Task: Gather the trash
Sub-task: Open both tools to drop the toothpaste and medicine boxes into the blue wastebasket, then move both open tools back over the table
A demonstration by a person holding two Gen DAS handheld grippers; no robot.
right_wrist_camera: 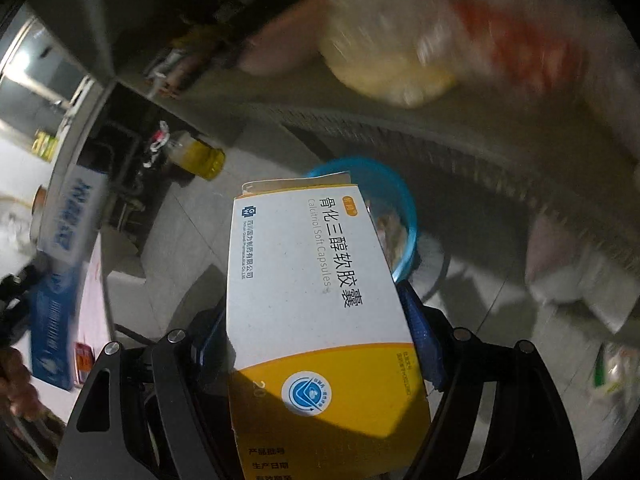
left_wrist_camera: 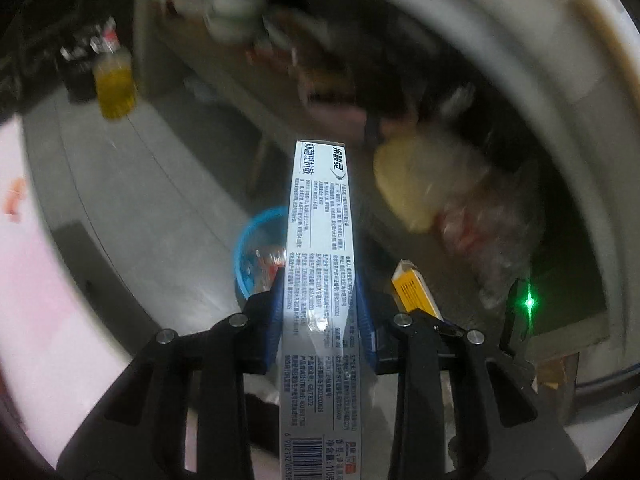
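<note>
Above the blue bin (left_wrist_camera: 256, 252), left jaws clamp a long toothpaste box (left_wrist_camera: 320, 264), right jaws a white-and-yellow capsule box (right_wrist_camera: 316, 300).

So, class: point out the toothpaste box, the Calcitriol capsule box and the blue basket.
toothpaste box (left_wrist_camera: 320, 240), left wrist view, printed back panel.
Calcitriol capsule box (right_wrist_camera: 308, 280), right wrist view, white front face.
blue basket (right_wrist_camera: 410, 216), right wrist view, right rim.

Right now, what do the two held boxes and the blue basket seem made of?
Toothpaste box: glossy printed cardboard, with flat folded sides and glare. Calcitriol capsule box: matte printed cardboard, its end flap open. Blue basket: probably moulded plastic, with a smooth, uniformly coloured rim.
</note>
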